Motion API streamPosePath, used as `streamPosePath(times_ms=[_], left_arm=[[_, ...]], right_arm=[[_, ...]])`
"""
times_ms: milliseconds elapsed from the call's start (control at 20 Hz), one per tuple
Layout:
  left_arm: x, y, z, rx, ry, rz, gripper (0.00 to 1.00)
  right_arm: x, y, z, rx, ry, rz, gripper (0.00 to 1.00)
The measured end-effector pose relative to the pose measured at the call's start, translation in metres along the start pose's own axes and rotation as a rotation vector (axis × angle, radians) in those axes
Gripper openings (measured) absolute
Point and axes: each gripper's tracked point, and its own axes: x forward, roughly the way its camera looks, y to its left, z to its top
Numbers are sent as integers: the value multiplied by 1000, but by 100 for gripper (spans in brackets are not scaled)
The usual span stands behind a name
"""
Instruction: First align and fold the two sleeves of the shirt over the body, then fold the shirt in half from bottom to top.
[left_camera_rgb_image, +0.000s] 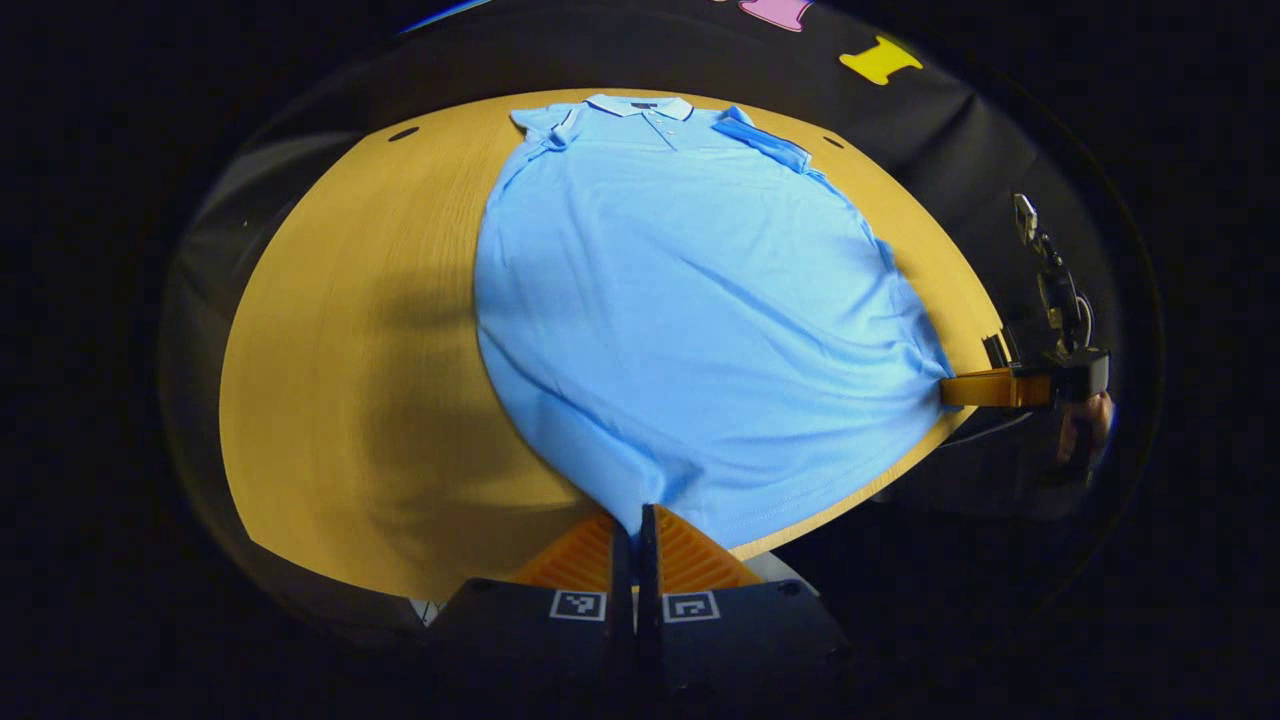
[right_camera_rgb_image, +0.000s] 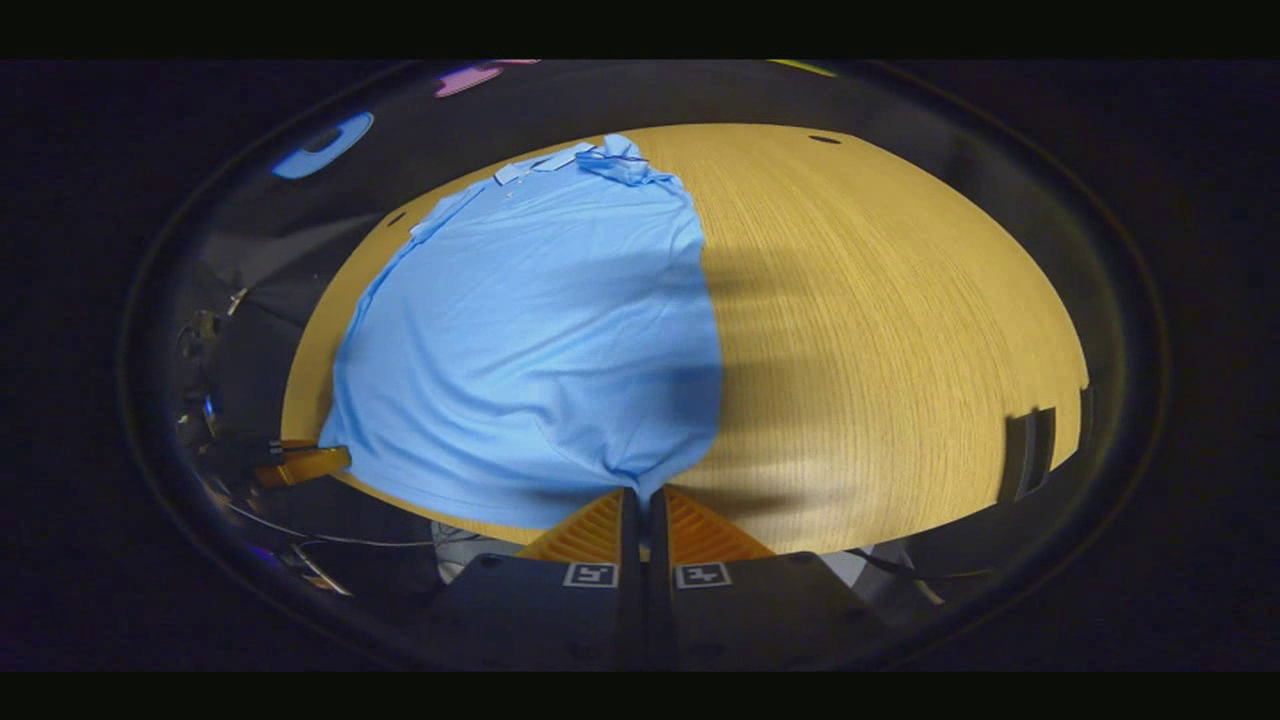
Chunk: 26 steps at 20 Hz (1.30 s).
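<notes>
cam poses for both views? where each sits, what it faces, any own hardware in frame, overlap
Left gripper view: rides the left gripper at the shirt's hem, facing up toward the collar; own fingers pinch the hem corner; the right gripper shows far right.
Right gripper view: rides the right gripper at the other hem corner, facing the collar; own fingers shut on the shirt; the left gripper shows far left.
Shared: shirt, wooden table, both grippers.

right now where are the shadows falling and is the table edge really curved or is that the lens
Left gripper view: a broad soft shadow lies on the table left of the shirt, and the table's rim bows from fisheye distortion. Right gripper view: a streaky shadow crosses the wood just right of the shirt; the far collar looks squeezed small.
</notes>
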Motion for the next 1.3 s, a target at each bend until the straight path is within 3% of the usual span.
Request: streamPosePath(times_ms=[150, 350, 450, 900, 1300], left_arm=[[-6, -3, 9, 17, -29, -25, 6], [-15, -8, 29, 21, -84, -61, 6], [-22, -11, 39, 22, -111, -75, 6], [-55, -3, 124, 19, -262, -72, 6], [-76, 18, 224, 40, -399, -21, 6]], right_arm=[[-5, 15, 9, 23, -40, 89, 11], [-15, 40, 30, 39, -108, 227, 1], [-19, 47, 41, 29, -137, 268, 6], [-50, 80, 114, 3, -282, 416, 6], [-74, 91, 226, -40, -450, 456, 6]])
